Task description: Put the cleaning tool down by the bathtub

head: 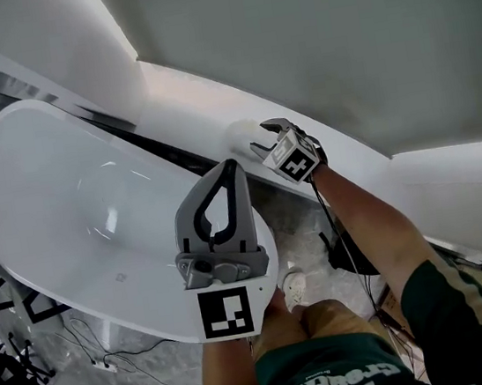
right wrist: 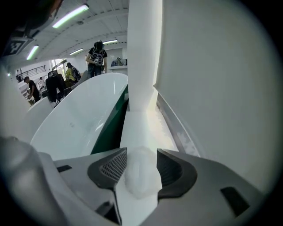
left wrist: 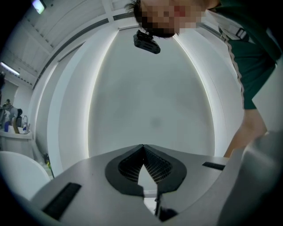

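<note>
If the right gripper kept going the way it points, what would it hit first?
Most likely the white fluffy cleaning tool, which lies in line with the right gripper's open jaws on the ledge beside the bathtub.

**Scrub puff is on the ledge next to the tub**

On my feed the cleaning tool (head: 241,132) is a small white puffy scrubber, a rounded fuzzy wad that nearly blends into what it's lying on. It's resting on the white ledge (head: 193,105) that runs along the wall, just beside the long side of the bathtub (head: 55,195). The tub itself is a glossy white oval, freestanding by the look of it. There's a dark gap between its rim and the ledge.
</note>
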Demonstrator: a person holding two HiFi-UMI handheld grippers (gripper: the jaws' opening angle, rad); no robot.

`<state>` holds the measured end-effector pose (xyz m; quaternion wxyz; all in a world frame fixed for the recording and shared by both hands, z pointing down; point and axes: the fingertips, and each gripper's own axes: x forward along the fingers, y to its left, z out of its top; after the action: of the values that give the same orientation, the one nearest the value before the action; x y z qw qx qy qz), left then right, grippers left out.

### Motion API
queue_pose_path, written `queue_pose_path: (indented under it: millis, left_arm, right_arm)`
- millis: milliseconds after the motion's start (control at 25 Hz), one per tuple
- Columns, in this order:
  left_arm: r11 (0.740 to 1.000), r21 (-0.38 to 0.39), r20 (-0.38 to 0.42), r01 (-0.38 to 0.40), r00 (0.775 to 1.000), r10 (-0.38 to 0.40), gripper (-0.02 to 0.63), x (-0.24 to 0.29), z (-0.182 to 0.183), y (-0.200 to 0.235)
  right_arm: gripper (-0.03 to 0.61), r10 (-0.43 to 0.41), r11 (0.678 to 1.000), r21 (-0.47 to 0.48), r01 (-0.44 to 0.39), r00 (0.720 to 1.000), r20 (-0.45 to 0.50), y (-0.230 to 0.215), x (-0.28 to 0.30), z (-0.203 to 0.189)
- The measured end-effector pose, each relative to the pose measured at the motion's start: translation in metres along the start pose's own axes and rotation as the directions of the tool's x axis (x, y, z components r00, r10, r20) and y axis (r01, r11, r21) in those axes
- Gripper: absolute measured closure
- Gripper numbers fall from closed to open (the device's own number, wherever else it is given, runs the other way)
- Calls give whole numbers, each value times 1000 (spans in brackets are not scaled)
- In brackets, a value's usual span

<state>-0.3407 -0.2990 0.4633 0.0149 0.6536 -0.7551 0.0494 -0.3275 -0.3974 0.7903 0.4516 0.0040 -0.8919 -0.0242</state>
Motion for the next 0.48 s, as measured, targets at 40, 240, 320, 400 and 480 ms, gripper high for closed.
queue_pose_path:
  millis: [40,240,320,400,480]
  left_arm:
    - [1000,6,-9,4,1000,-4,609,-3,3,-3]
    - [1000,-5,-22,3,1000,-3,609,-12,21,-16]
    - [1000,-10,-20,3,1000,-3,609,-16,29,-22]
    - [1000,-18,-15,7,1000,-7,609,-21,36,-28]
    - [999,-34,-6,14,1000,-14,609,-25,43,-35]
  right_arm:
    - [379,-4,1000,-1,4,1000,17,2,-10,6]
    - [376,-40,999,-7,41,992,121,8,-63,42]
    - [374,-56,998,-7,58,985,166,10,-88,54]
    - [374,-74,997,8,74,973,217,9,-113,64]
    - [374,-85,996,37,77,958,274,8,-139,74]
